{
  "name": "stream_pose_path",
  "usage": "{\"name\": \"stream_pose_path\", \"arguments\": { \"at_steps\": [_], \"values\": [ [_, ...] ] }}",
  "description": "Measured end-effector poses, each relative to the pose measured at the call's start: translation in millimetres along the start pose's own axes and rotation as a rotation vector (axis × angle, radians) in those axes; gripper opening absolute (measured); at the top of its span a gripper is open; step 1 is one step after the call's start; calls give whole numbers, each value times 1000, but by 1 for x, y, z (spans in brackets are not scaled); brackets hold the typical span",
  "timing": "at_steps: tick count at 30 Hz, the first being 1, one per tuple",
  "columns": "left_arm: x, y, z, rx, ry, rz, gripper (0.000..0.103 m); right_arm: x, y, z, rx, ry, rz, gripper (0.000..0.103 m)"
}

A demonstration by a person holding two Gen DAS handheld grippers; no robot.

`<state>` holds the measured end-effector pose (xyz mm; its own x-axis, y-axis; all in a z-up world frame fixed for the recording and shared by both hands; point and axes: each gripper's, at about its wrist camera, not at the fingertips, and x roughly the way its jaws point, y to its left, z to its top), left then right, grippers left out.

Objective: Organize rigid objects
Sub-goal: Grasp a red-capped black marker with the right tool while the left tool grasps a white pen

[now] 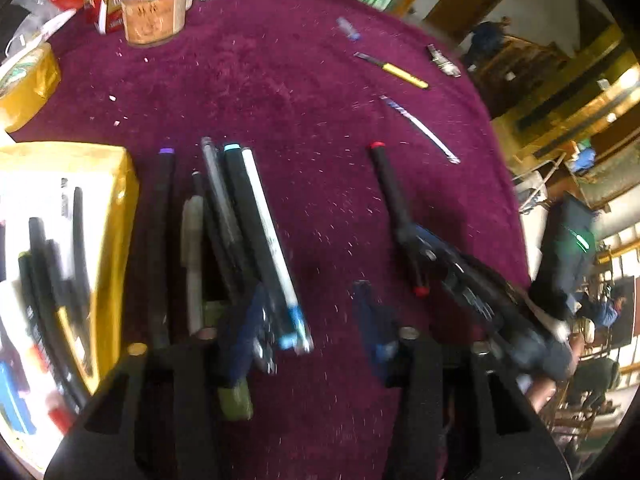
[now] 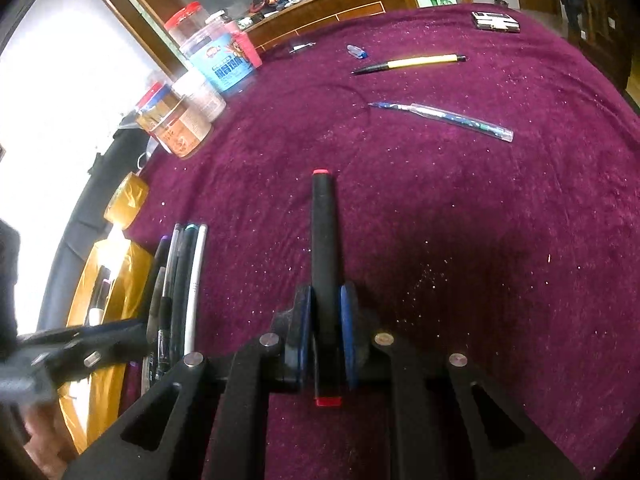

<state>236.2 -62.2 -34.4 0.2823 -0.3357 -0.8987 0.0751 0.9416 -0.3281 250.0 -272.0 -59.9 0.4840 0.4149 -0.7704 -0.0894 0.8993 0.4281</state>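
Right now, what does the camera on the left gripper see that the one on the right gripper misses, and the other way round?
Only the left view looks down into the yellow box, showing many pens inside.

Only the right view shows the red-lidded jar and the right gripper shut on the black marker with red ends seen up close.

Both show that marker, the row of pens beside the box, the yellow pen and the purple cloth.

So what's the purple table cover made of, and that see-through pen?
The purple table cover looks like velvety, fuzzy cloth: matte, with pale lint stuck on it. The see-through pen seems to be clear, shiny plastic, since its blue inside shows through and it glints.
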Motion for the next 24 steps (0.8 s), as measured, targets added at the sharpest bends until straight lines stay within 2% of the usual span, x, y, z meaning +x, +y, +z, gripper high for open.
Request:
{"name": "stream_pose_path", "arguments": {
  "at_steps": [6,9,11,14,15,20,21,22,24],
  "values": [
    [9,0,14,-32,-13,-11,37,0,-3,0,26,9,13,13],
    [17,0,19,-36,-1,36,37,0,-4,0,33,11,16,13],
    [28,-1,23,-33,38,74,33,-1,-5,0,39,13,20,13],
    [36,-9,27,-2,60,153,33,-1,-5,1,43,14,23,13],
    [42,-11,27,5,93,167,33,-1,-5,0,43,14,22,13],
    [43,-12,25,-6,94,216,29,-1,-5,1,44,14,21,13],
    [42,-13,23,-1,85,227,27,-1,-5,1,42,14,20,13],
    [42,-15,21,15,73,252,16,-1,-5,1,40,14,19,13],
    [42,-17,15,29,56,267,6,-1,-5,1,38,14,20,13]
  ]
}}
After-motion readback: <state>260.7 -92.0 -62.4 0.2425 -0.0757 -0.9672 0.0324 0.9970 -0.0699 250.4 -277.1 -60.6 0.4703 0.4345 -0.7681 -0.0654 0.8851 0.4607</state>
